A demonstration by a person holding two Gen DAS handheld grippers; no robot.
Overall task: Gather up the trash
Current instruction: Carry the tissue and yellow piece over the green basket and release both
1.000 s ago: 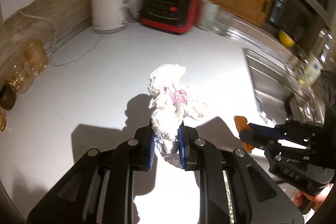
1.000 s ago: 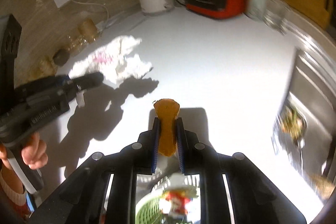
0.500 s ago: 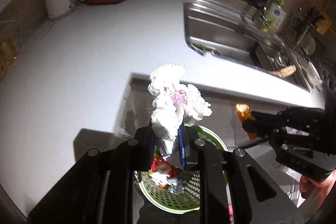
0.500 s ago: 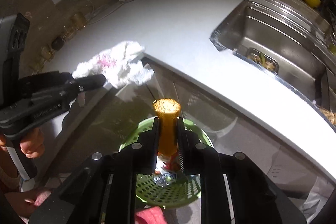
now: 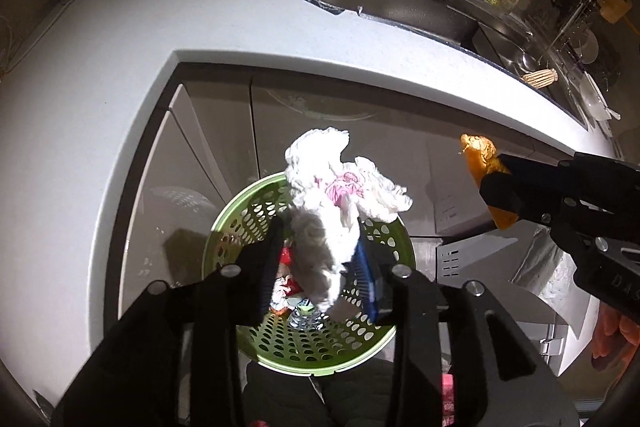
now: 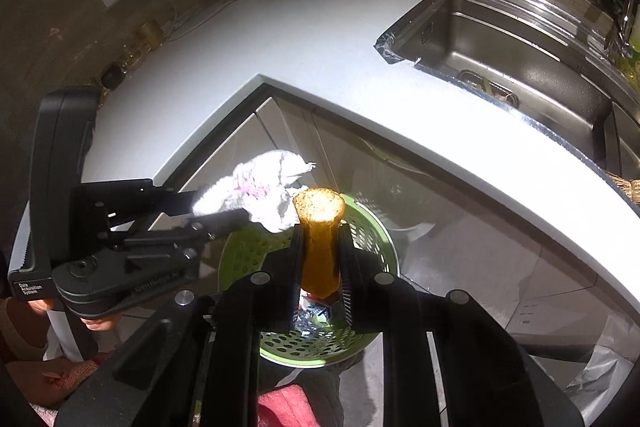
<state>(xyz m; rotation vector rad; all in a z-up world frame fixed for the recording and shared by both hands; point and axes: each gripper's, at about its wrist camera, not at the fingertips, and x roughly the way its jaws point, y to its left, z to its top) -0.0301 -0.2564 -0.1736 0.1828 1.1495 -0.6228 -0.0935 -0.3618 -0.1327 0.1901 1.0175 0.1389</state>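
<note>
Hovering over the green basket (image 5: pixel 224 223), the left gripper (image 5: pixel 322 259) has just been opening around the tissue wad (image 5: pixel 320 227), now loose between its fingers, while at three o'clock the right gripper (image 6: pixel 320 259) pinches orange peel (image 6: pixel 318 247).

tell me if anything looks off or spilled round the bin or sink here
Nothing is spilled round the green basket. The crumpled tissue sits above it in the left claw, whose jaws have just been opening. The right claw clamps an orange peel. One oddity: food scraps sit at the sink drain.
</note>
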